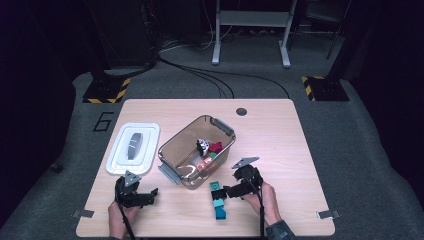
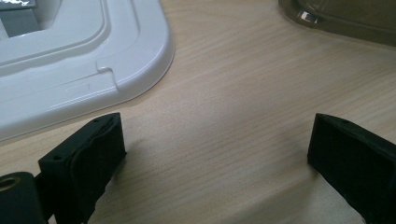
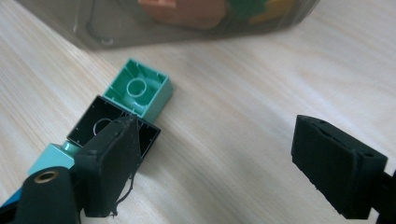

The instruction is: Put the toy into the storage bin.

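Reaching toward the row of joined blocks on the table, just in front of the clear bin, with the right hand-held gripper wide open and holding nothing. In the right gripper view, one jaw overlapping the black block of the row, the other standing off over bare wood, so the row not yet between the pads.

Probably best done by shifting sideways until both pads straddle the row across its narrow width, then lowering until the pads sit level with the block sides before closing. Gripping near the middle, around the black block, likely to keep the row from tipping at either end. Closing slowly advisable, since the blocks seem to lie on their sides with hollow undersides showing and could roll or slide.

Long axis of the row running roughly from the bin toward the person's edge in the high view, green block nearest the bin, pale turquoise block and a blue end toward the person. Open undersides facing up toward the right gripper's camera.

Left hand-held gripper resting low near the white lid, jaws spread wide over bare table, empty.
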